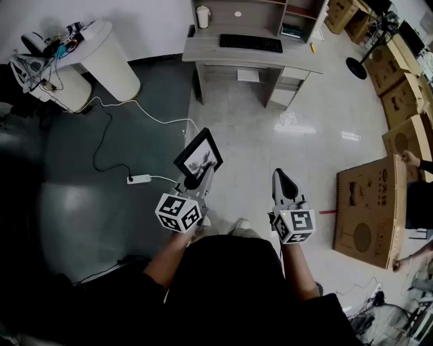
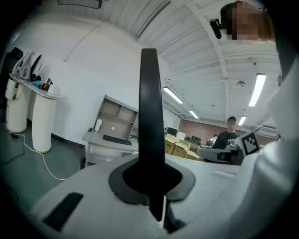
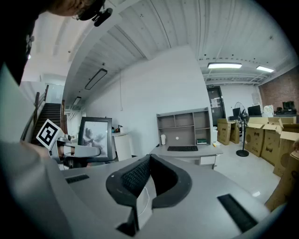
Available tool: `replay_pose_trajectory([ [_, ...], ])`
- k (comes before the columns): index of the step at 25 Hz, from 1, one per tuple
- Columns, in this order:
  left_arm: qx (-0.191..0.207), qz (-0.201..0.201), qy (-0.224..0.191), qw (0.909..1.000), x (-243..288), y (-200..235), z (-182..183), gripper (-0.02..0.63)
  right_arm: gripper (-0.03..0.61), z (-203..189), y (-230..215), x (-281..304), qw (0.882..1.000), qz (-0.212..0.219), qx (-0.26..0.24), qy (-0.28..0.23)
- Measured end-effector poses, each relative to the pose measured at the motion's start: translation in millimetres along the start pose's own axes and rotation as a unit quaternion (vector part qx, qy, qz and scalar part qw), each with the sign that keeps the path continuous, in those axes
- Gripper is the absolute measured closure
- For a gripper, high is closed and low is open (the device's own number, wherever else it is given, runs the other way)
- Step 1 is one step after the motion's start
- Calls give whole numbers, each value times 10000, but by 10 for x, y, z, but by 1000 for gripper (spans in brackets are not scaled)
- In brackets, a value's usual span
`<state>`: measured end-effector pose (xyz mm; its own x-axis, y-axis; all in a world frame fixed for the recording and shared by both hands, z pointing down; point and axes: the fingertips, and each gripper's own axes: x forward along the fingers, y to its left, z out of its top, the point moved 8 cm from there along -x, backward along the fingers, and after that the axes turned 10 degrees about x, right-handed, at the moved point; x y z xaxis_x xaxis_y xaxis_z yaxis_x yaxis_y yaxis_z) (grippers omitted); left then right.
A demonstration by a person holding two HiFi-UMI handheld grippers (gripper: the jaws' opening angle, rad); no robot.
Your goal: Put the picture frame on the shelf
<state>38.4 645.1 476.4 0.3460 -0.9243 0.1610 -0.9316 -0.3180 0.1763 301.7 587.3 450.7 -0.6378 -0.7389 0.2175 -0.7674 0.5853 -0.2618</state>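
A black picture frame (image 1: 198, 155) with a grey-toned photo is held above the floor, my left gripper (image 1: 195, 181) shut on its lower edge. In the left gripper view the picture frame (image 2: 150, 116) stands edge-on between the pads. My right gripper (image 1: 283, 179) hovers beside it to the right, shut with nothing in it. From the right gripper view the picture frame (image 3: 96, 138) shows face-on at the left, and the right gripper (image 3: 142, 179) has its pads together. The shelf (image 1: 260, 13) is a grey hutch on a desk (image 1: 250, 53) across the room, also visible as the shelf (image 2: 117, 114) and the shelf (image 3: 182, 123).
A keyboard (image 1: 250, 42) and a white cup (image 1: 203, 16) sit on the desk. White cylinders (image 1: 108, 61) stand at the left, with a power strip (image 1: 139, 179) and cable on the floor. A person holds a large cardboard box (image 1: 369, 209) at the right; a fan (image 1: 358, 64) stands beyond.
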Motion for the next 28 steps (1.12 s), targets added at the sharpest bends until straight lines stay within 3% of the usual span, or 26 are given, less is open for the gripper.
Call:
replay_pose_trajectory([
  [6,103,147,-58,9998,66,-139,-10,589,566,-22,-132,-77,10000,-70,-43,-31],
  [12,-16,298,-96,9995,242,-487,-191,589,566,-121,-413,-212,10000,80,6,52],
  [17,127,422,-157,9989,316,-700,-170,589,566,-98,-612,-268,9997,233,11,-79],
  [28,157,595,-93,9981,424,-632,-201,589,566,-264,-771,-73,9985,441,292,160],
])
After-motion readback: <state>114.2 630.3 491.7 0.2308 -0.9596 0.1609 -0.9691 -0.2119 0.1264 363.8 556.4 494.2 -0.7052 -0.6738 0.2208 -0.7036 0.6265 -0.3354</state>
